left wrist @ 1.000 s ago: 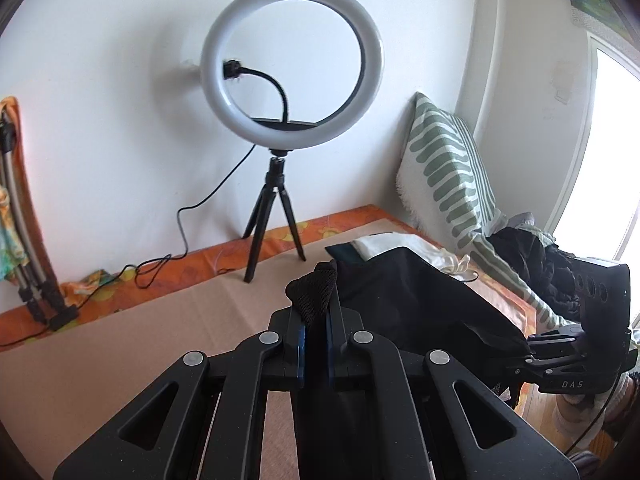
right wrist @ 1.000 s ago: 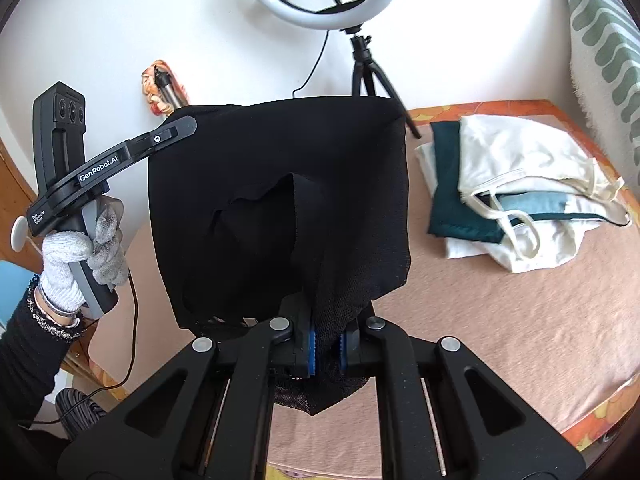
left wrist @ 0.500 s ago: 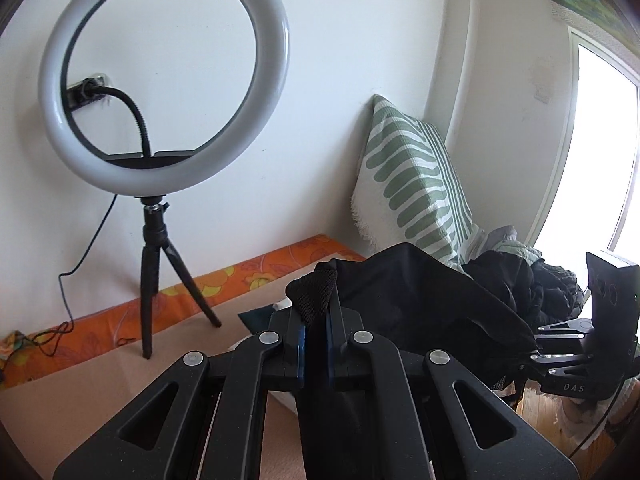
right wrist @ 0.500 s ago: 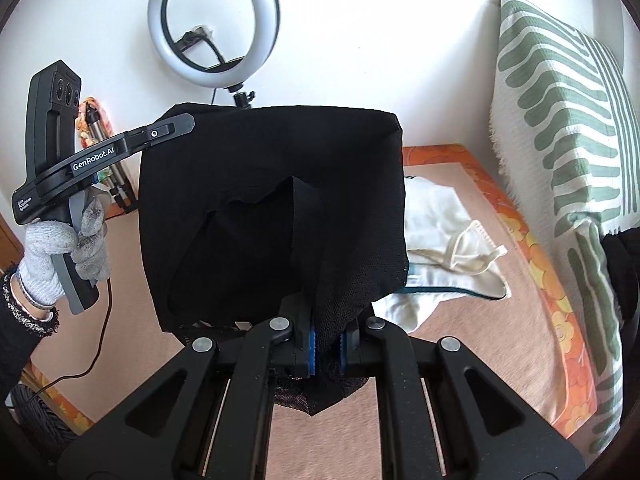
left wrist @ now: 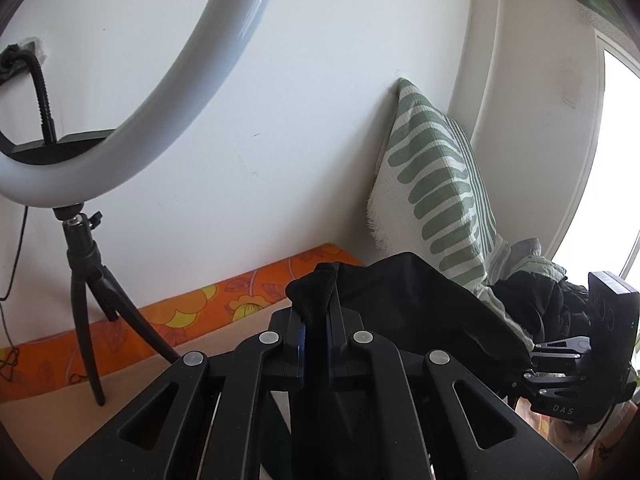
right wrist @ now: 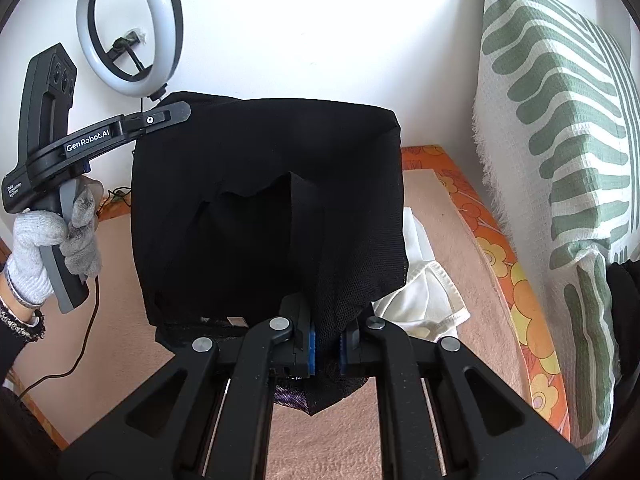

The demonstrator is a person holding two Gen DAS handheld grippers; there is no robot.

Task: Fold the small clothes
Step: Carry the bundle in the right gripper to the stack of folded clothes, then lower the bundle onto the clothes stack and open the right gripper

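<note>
A black mesh garment [right wrist: 264, 208] hangs in the air between both grippers, spread flat over the tan mat [right wrist: 460, 248]. My right gripper [right wrist: 326, 350] is shut on its near edge. My left gripper [left wrist: 316, 320] is shut on another edge, bunched between its blue pads; in the right wrist view the left gripper [right wrist: 176, 114] grips the garment's top left corner, held by a gloved hand [right wrist: 52, 236]. In the left wrist view the garment [left wrist: 408, 300] stretches right to the right gripper [left wrist: 532, 360]. White folded clothes [right wrist: 424, 296] lie on the mat beneath it.
A ring light [left wrist: 120, 120] on a black tripod [left wrist: 96, 288] stands close at the left. A green-striped pillow [right wrist: 560, 160] leans on the wall at the right, with dark clothes [left wrist: 540, 304] heaped beside it. An orange flowered sheet [right wrist: 504, 272] borders the mat.
Both grippers have carried the black garment sideways to the right, toward the pillow and the white clothes. The ring light has slid left and looms larger. Both grips are unchanged.
</note>
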